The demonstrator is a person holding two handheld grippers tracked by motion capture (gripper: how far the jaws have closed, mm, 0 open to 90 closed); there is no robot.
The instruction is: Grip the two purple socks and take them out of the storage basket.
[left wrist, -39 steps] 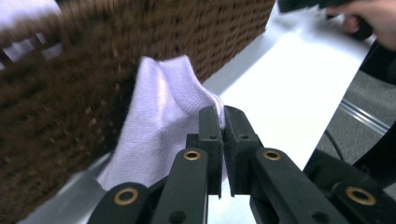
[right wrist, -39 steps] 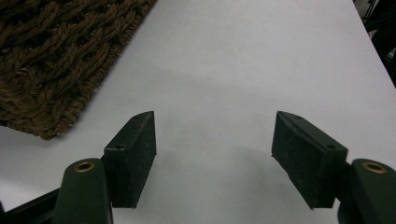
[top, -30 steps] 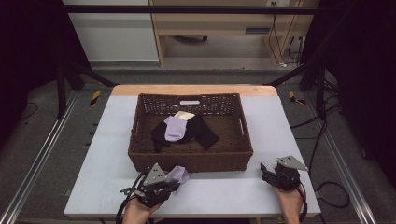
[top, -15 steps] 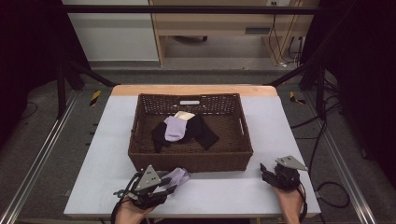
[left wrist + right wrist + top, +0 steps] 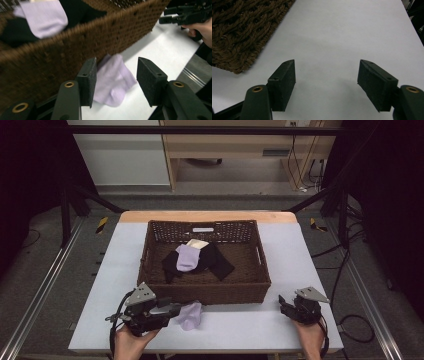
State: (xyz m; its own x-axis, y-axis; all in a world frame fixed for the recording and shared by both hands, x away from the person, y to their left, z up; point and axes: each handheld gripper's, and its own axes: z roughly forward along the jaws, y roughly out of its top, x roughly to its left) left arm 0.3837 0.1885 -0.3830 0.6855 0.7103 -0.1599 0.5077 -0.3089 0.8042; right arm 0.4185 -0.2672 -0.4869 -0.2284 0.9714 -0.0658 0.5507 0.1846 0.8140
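Since the earlier frame, the left gripper (image 5: 170,310) had released the lilac sock (image 5: 189,315) at lower centre, against the brown wicker basket (image 5: 210,291); both grippers, including the right gripper (image 5: 285,304), stood agape and empty.

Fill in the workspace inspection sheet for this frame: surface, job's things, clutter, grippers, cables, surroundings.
Surface: white table, wooden far edge.
Job's things: brown wicker basket holding a lilac sock on black socks, with a cream item behind; second lilac sock on the table against the basket's near wall.
Clutter: nothing seen.
Grippers: left gripper open above the table sock; right gripper open over bare table.
Cables: one trails from each gripper; more on the floor at right.
Surroundings: dark frame, wooden furniture behind.
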